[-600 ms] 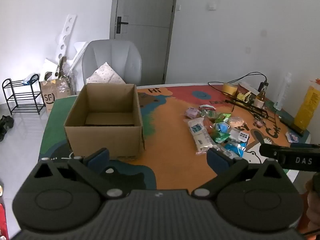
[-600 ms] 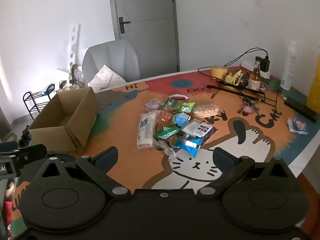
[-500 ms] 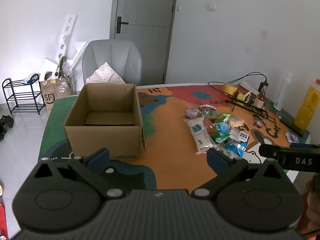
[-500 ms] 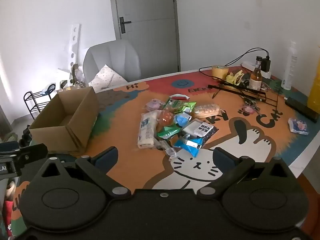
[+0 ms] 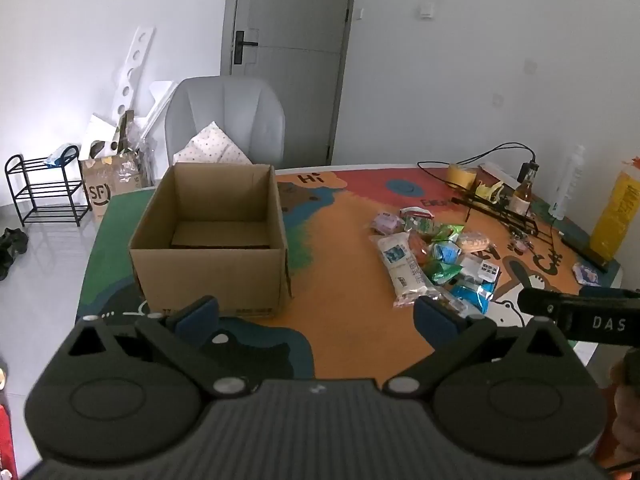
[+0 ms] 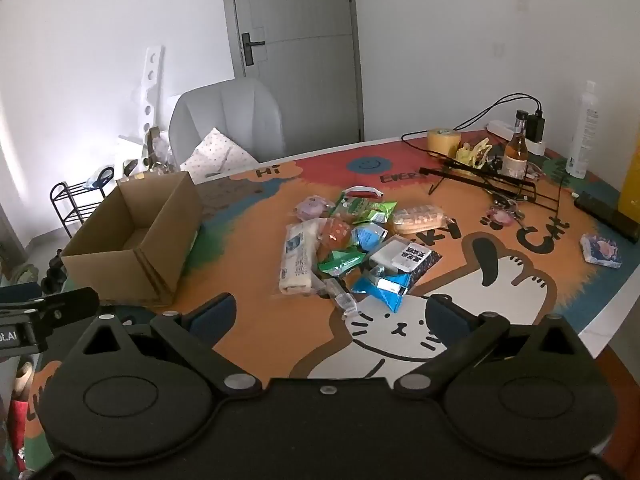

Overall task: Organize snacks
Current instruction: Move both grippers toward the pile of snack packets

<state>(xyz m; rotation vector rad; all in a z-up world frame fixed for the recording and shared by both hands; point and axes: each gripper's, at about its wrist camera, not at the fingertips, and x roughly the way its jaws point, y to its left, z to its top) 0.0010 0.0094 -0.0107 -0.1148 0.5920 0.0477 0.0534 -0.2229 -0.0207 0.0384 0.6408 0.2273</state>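
An open brown cardboard box [image 5: 208, 240] stands on the colourful cat-print table mat; nothing shows inside it. It also shows at the left in the right wrist view [image 6: 136, 236]. A pile of snack packets [image 6: 352, 244] lies mid-table, with a long white packet [image 6: 298, 256] on its left side; the pile also shows in the left wrist view [image 5: 436, 256]. My left gripper [image 5: 316, 314] is open and empty, above the near table edge in front of the box. My right gripper [image 6: 332, 316] is open and empty, short of the pile.
A grey chair [image 5: 226, 120] with a cushion stands behind the table. At the back right are a tape roll [image 6: 442, 140], a small bottle [image 6: 516, 156], black cables and a rack [image 6: 484, 184], a white spray bottle [image 6: 584, 132]. A lone packet [image 6: 600, 250] lies near the right edge.
The right wrist view has shifted slightly, the pile sitting a little lower and nearer. The left gripper has barely moved. Both stay open.
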